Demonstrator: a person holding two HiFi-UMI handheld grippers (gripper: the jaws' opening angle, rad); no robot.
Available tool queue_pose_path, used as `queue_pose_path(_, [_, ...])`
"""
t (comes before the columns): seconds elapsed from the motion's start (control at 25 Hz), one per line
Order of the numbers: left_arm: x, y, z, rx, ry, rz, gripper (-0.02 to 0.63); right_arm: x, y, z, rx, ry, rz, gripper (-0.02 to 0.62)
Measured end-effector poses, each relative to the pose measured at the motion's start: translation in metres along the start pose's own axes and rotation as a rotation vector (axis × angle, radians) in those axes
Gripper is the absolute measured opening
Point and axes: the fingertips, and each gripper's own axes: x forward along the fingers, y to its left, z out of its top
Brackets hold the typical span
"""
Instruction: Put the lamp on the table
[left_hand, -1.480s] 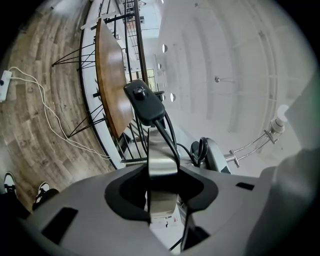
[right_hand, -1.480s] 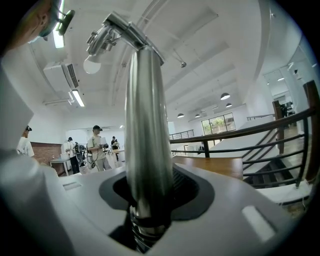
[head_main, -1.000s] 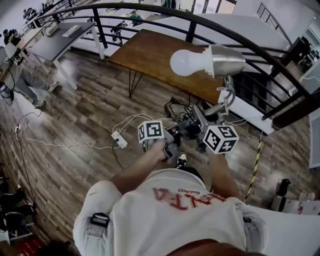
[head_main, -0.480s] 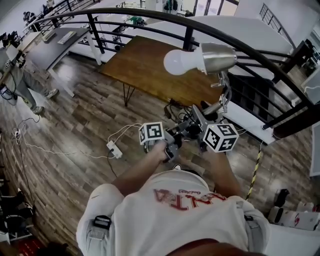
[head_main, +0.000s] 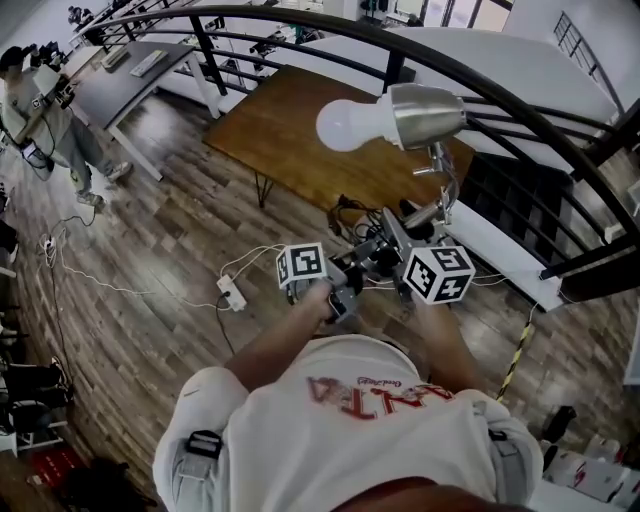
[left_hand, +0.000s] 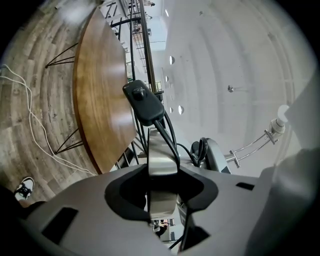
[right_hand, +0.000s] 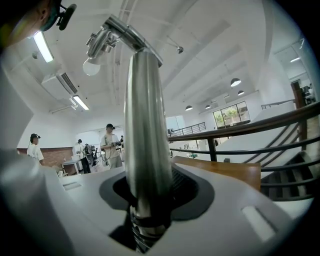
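The lamp (head_main: 425, 113) has a silver shade, a white bulb (head_main: 345, 125) and a thin metal arm. It is held up in the air, over the near edge of the brown wooden table (head_main: 300, 130). My left gripper (head_main: 352, 278) is shut on the lamp's flat metal base (left_hand: 161, 155), where the black cord and its switch (left_hand: 145, 102) run past. My right gripper (head_main: 402, 245) is shut on the lamp's shiny arm (right_hand: 147, 140), which rises to the bulb (right_hand: 91, 66). The table (left_hand: 100, 100) stands beyond both grippers.
A black curved railing (head_main: 480, 85) runs behind the table, with stairs at the right. White cables and a power strip (head_main: 232, 293) lie on the wood floor. A grey desk (head_main: 120, 85) and a standing person (head_main: 50, 110) are at the far left.
The head view has shifted a little, and the table and railing now sit slightly nearer. The person at the left shows more. Both grippers hold the lamp as before.
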Motion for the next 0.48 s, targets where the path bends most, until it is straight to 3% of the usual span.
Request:
queue_pose_path(0.24, [0.017, 0.013, 0.007, -0.011, -0.029, 0.030, 0.150, 0.012, -0.022, -0.007, 0.022, 0.009, 0.039, 0.160])
queue_pose_path(0.48, [0.027, 0.031, 0.019, -0.040, -0.011, 0.044, 0.150, 0.032, -0.039, -0.020, 0.044, 0.030, 0.021, 0.160])
